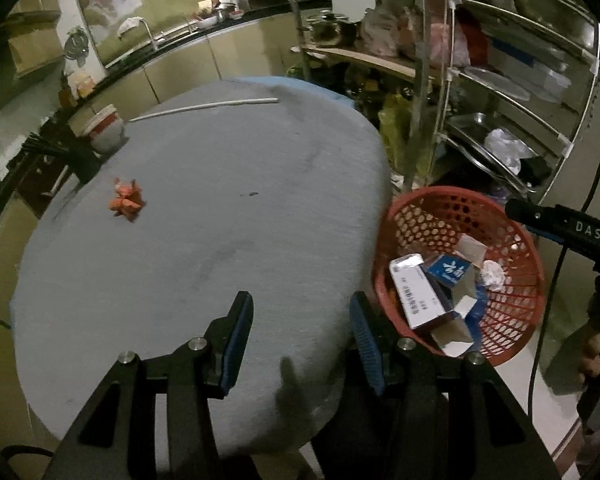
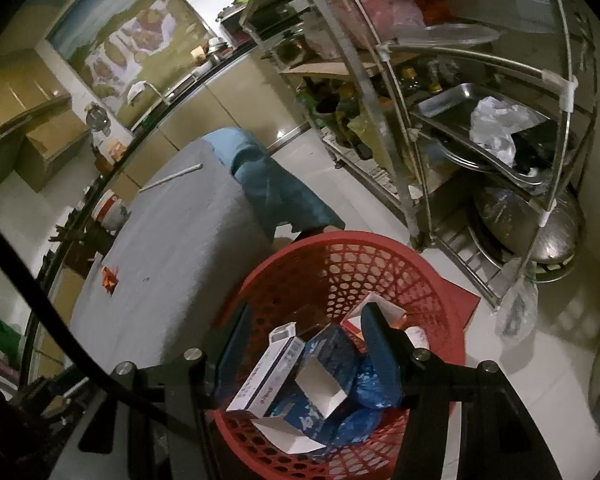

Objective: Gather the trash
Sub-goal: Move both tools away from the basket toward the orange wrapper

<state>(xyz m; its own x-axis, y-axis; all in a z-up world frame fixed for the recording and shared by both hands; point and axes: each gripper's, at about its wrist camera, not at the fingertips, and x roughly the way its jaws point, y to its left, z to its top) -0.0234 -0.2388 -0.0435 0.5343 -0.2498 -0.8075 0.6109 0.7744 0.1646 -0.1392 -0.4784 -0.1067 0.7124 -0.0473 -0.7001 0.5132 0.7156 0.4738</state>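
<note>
The red basket (image 2: 380,268) beside the grey counter (image 1: 204,220) is cut off low in the right view, its boxes (image 2: 268,376) partly hidden behind the right tongs (image 2: 304,340). Both the left tongs (image 1: 300,332) and the right angle downward, part-open and empty. An orange crumpled wrapper (image 1: 126,200) lies on the counter, blurred.
</note>
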